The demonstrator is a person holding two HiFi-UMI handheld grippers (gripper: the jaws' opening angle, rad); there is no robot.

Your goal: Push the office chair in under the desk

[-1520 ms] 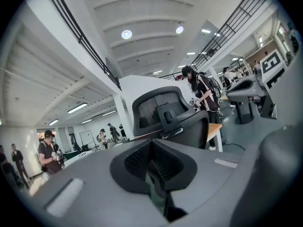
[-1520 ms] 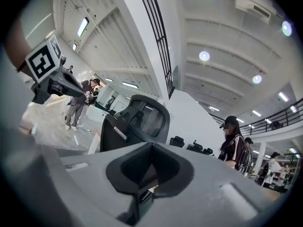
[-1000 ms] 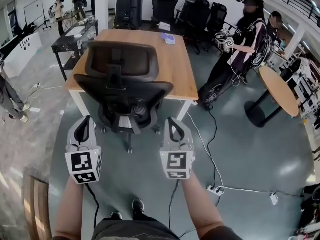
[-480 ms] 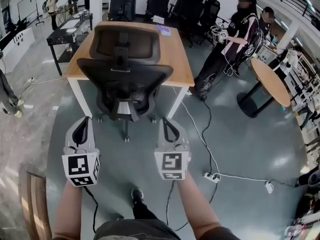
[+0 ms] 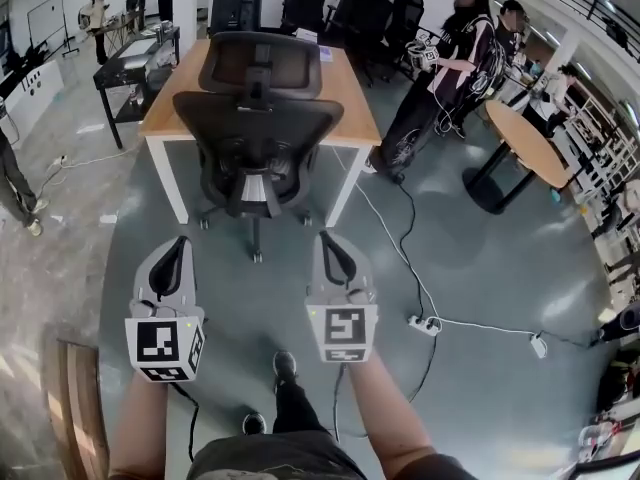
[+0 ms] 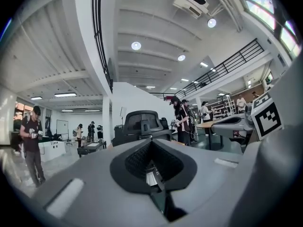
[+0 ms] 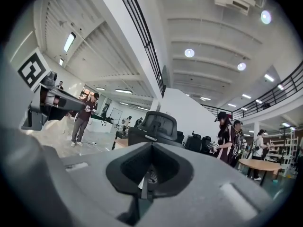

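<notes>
A black mesh office chair [image 5: 256,138] stands at the near edge of a wooden desk [image 5: 345,88] on white legs, its back and headrest turned toward me. The chair also shows ahead in the left gripper view [image 6: 141,126] and the right gripper view [image 7: 157,127]. My left gripper [image 5: 176,251] and right gripper [image 5: 329,245] hover side by side above the floor, short of the chair's wheeled base and touching nothing. Both are shut with nothing between the jaws.
A person [image 5: 435,78] stands right of the desk holding grippers. A white cable and power strip [image 5: 425,323] trail across the grey floor at right. A round table [image 5: 525,143] lies farther right, several black chairs [image 5: 380,13] behind the desk, a dark bench [image 5: 135,63] at left.
The view has drawn back from the chair and desk, which now sit higher and farther off. Both grippers stayed shut and level, and my foot has stepped into view below.
</notes>
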